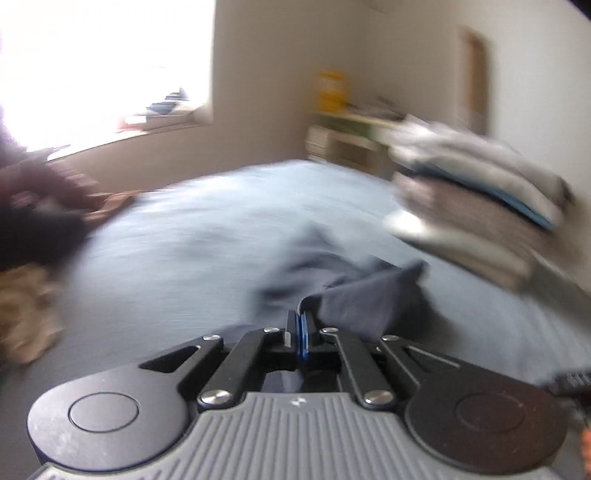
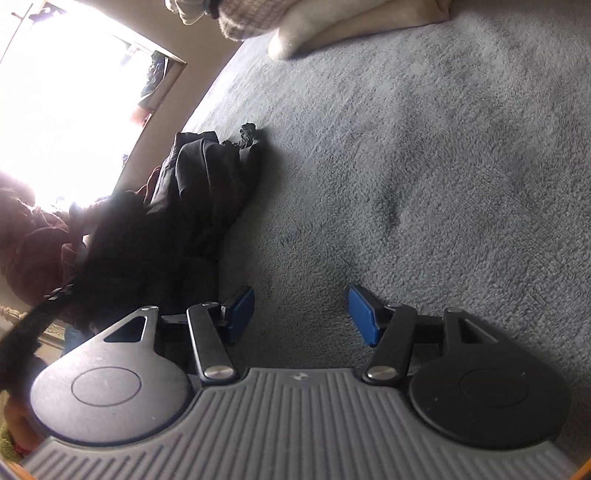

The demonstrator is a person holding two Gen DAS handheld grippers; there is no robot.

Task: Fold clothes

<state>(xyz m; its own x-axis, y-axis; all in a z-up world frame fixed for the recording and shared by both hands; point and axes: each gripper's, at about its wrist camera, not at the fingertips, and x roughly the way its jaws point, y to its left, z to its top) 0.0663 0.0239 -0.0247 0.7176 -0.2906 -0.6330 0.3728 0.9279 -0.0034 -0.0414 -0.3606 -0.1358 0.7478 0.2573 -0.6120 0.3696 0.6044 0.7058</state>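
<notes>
My left gripper [image 1: 301, 325] is shut on an edge of a dark navy garment [image 1: 354, 291], which trails away over the grey-blue blanket [image 1: 192, 251]; this view is motion-blurred. My right gripper [image 2: 301, 314] is open and empty, its blue pads [image 2: 360, 314] just above the blanket [image 2: 424, 166]. A heap of dark, unfolded clothes [image 2: 177, 214] lies to its left, close to the left finger. A stack of folded clothes [image 1: 476, 206] sits at the right in the left wrist view; its lower edge shows at the top of the right wrist view [image 2: 332, 26].
A bright window [image 1: 103, 62] is at the back left. A low shelf with a yellow item [image 1: 332, 92] stands against the far wall. Brown and dark clothes [image 1: 33, 210] lie at the blanket's left edge.
</notes>
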